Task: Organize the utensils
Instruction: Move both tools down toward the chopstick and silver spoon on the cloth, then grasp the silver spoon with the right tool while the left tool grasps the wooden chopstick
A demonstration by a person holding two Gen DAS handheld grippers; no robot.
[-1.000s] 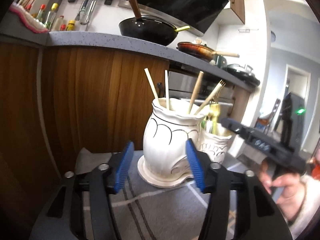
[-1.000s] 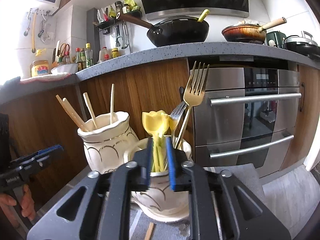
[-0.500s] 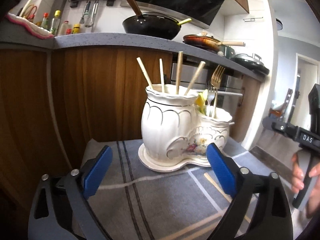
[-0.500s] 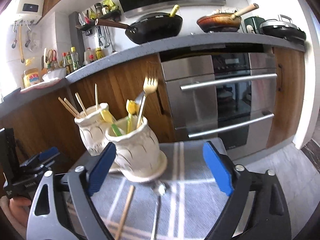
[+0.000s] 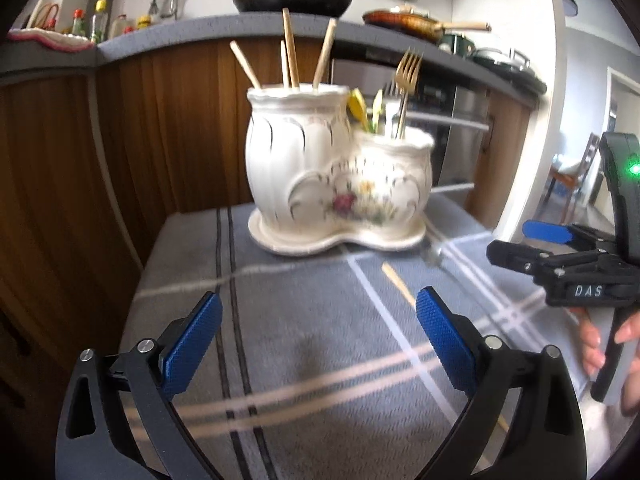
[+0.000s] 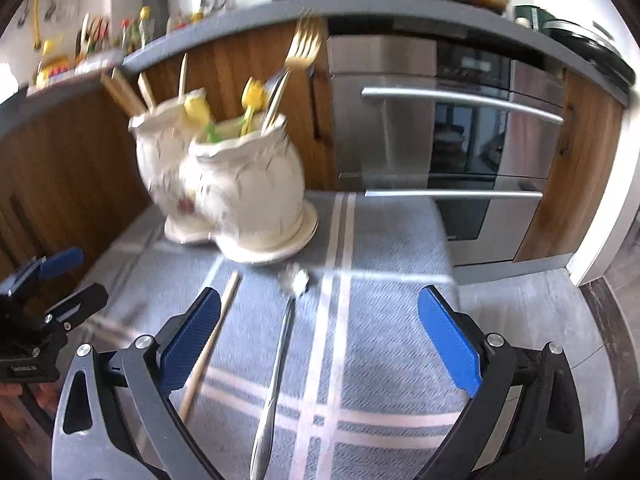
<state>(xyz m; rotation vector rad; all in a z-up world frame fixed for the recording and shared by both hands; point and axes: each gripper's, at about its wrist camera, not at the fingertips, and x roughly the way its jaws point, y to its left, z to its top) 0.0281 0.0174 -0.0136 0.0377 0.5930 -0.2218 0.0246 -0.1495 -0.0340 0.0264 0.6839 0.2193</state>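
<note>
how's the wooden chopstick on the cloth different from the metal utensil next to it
The wooden chopstick is pale tan and straight; the metal utensil is shiny silver, with a broader head toward the holder. The chopstick lies partly behind the right gripper's left finger; the metal utensil lies between its open fingers. Both lie flat on the cloth.

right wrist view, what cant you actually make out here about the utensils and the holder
- Silver utensil on the cloth: its head near the ceramic holder is motion-blurred, so spoon or fork is unclear.
- Wooden chopstick: partly hidden behind the right gripper finger.
- Holder contents: lower ends are hidden inside the pots.
- Left wrist view: the holder's floral pattern is blurred.
</note>
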